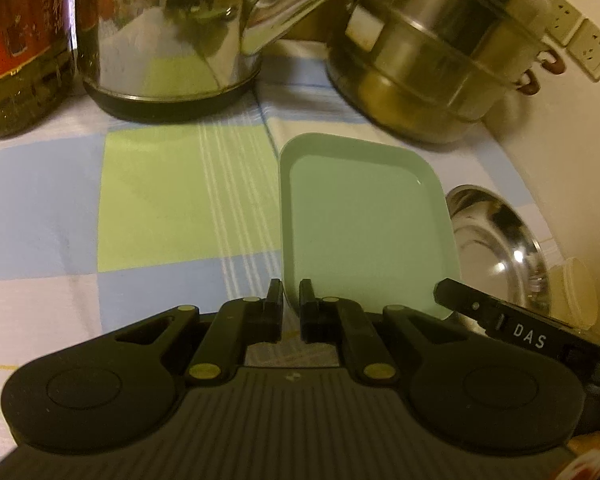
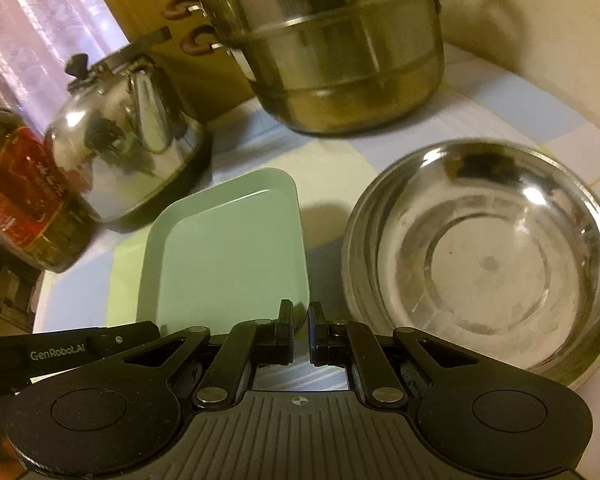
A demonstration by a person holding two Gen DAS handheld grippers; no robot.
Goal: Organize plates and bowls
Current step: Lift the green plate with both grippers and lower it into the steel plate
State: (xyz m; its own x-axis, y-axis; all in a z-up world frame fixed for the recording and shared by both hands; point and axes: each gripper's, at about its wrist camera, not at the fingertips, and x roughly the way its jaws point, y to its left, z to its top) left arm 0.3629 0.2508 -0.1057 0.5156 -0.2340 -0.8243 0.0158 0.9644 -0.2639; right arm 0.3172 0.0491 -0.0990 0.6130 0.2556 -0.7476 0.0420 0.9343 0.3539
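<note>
A pale green square plate is held just above the checked tablecloth, one gripper on each near corner. My left gripper is shut on its near left rim. My right gripper is shut on its near right rim; the plate fills the left of the right wrist view. A round steel bowl stands right of the plate, close to its edge, and also shows in the left wrist view. The other gripper's body shows at each view's edge.
A steel kettle and a stacked steel steamer pot stand behind the plate. An oil bottle with a red label is at the far left. A wall with sockets closes the right. A small cream lid lies beyond the bowl.
</note>
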